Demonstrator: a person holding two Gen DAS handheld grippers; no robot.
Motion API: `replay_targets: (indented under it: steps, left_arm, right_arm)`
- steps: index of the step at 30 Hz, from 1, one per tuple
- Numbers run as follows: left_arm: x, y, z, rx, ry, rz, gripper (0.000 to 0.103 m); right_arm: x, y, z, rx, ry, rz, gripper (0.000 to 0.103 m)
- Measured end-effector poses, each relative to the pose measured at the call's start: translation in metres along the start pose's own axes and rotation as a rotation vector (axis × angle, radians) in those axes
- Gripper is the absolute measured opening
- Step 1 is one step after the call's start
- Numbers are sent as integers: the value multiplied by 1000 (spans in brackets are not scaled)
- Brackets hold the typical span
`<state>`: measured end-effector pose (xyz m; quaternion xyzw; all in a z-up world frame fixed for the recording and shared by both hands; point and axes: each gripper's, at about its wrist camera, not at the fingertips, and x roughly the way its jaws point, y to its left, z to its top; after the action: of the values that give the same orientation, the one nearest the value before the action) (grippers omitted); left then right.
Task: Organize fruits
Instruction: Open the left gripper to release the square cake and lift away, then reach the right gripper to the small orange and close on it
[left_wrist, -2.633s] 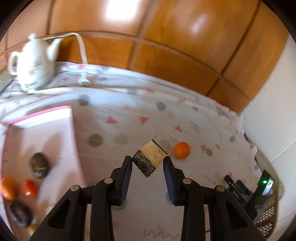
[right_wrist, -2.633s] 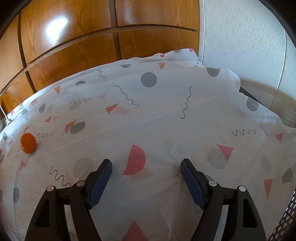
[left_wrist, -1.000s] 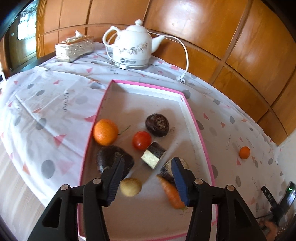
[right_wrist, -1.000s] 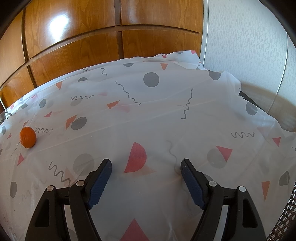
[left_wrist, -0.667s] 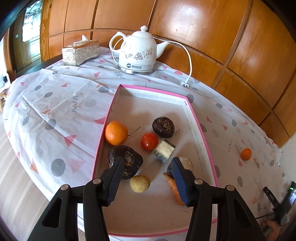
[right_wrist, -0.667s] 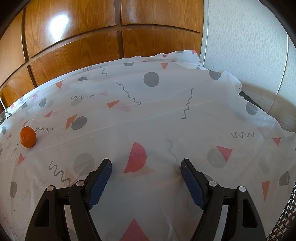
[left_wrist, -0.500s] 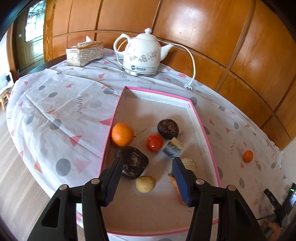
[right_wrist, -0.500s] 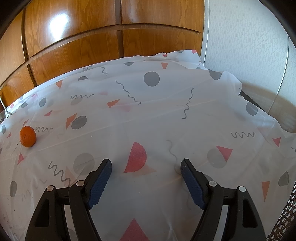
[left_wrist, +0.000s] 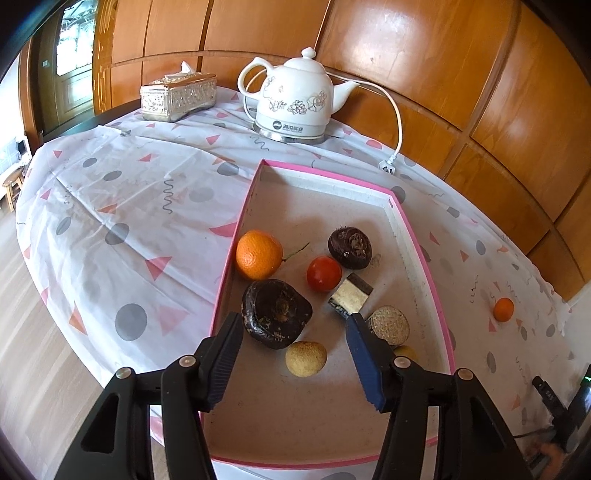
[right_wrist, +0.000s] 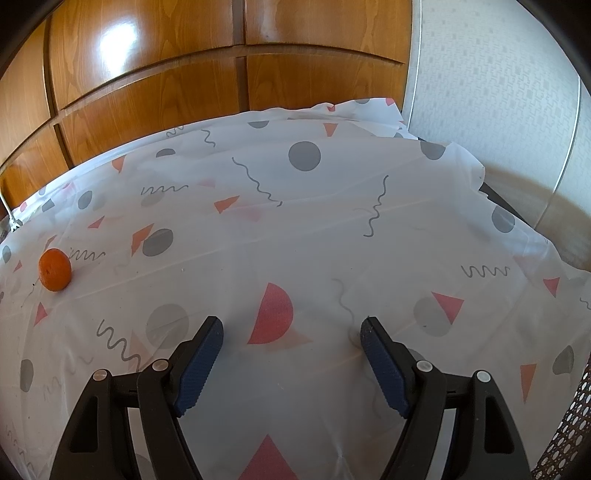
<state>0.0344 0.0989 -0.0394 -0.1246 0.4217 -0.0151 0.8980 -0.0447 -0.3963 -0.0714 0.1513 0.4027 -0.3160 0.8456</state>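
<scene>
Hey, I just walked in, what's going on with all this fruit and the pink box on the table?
Someone is sorting produce into the pink box with handheld tongs. The left tongs hang open and empty over the box, which holds a large orange, a tomato, two dark round fruits, a cut block and a few other pieces. One small orange sits out on the tablecloth. The right tongs are open over bare cloth, well to the right of it.

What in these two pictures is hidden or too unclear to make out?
- Left wrist view: a yellowish fruit in the pink tray, mostly behind the left gripper finger.
- Left wrist view: dark gadget, cut off by the picture edge.
- Right wrist view: tray out of frame; only the small orange shows.
</scene>
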Motion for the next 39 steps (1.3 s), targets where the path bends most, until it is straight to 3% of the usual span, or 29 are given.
replay_targets:
  steps: [3, 8, 19, 27, 34, 36, 39]
  left_arm:
    - [0, 1, 0, -2, -1, 3, 59]
    - [4, 3, -1, -10, 9, 8, 61]
    - [12, -1, -3, -7, 32, -1, 61]
    - [14, -1, -2, -10, 42, -11, 61]
    - [16, -1, -3, -13, 56, -11, 61]
    - [17, -2, -3, -10, 59, -11, 61]
    - [16, -3, -3, -8, 57, -10, 61]
  right_arm:
    - [0, 5, 3, -14, 12, 15, 75]
    - [-4, 26, 13, -43, 31, 111, 71]
    - [-16, 119, 37, -203, 29, 355, 71]
    - [-9, 156, 54, -248, 27, 396, 71]
    - [16, 183, 55, -315, 93, 387, 71]
    - [20, 188, 52, -339, 107, 383, 48]
    - [23, 191, 47, -358, 123, 398, 41]
